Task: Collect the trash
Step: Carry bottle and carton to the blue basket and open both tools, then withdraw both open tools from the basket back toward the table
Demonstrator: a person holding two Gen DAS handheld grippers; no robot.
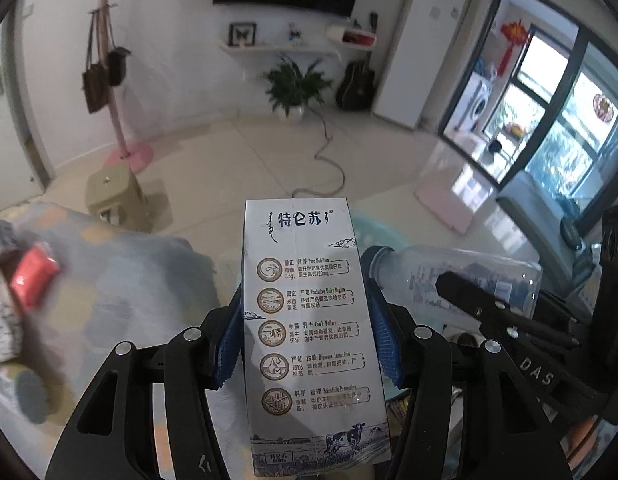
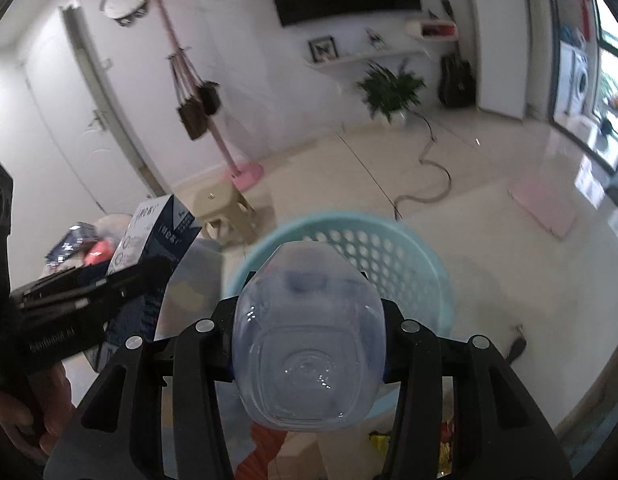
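Note:
My left gripper [image 1: 305, 312] is shut on a white milk carton [image 1: 309, 320] with Chinese print, held lengthwise between the blue pads. The carton also shows at the left of the right wrist view [image 2: 153, 236]. My right gripper [image 2: 307, 312] is shut on a clear plastic bottle [image 2: 307, 344], its base towards the camera. The bottle lies sideways in the left wrist view [image 1: 461, 280], just right of the carton. A light blue perforated basket [image 2: 393, 244] stands on the floor directly beyond the bottle; its rim peeks out behind the carton [image 1: 369, 232].
A table with a patterned cloth [image 1: 121, 272] holds a red packet [image 1: 33, 276] and other wrappers at left. On the floor are a beige stool [image 1: 113, 196], a pink coat stand [image 1: 129, 156], a cable [image 1: 329, 168], a pink mat [image 1: 449, 204] and a potted plant [image 1: 295, 88].

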